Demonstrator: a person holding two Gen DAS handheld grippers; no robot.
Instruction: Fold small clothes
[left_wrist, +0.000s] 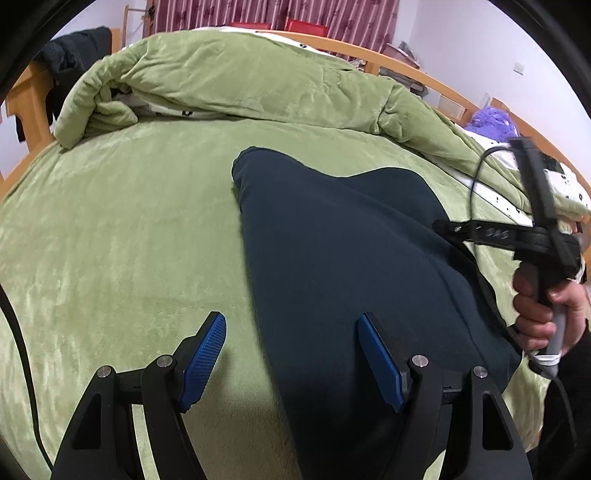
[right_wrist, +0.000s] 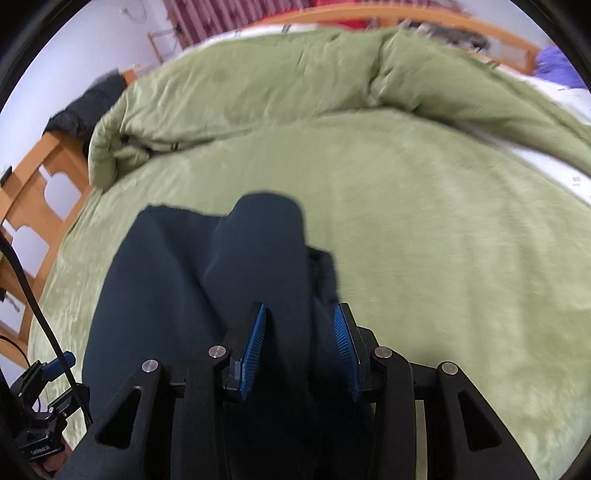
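A green plush blanket (left_wrist: 122, 236) covers the bed, with a matching quilt (left_wrist: 236, 77) bunched along its far edge against the wooden bed frame (left_wrist: 27, 107). A dark navy garment (left_wrist: 332, 258) lies flat on the blanket, toward the near edge. The left gripper (left_wrist: 291, 354) hovers over the garment's left border with its blue pads well apart and nothing between them. The right gripper (right_wrist: 300, 350) stands narrower, with a fold of the garment between its pads; whether they press it I cannot tell.
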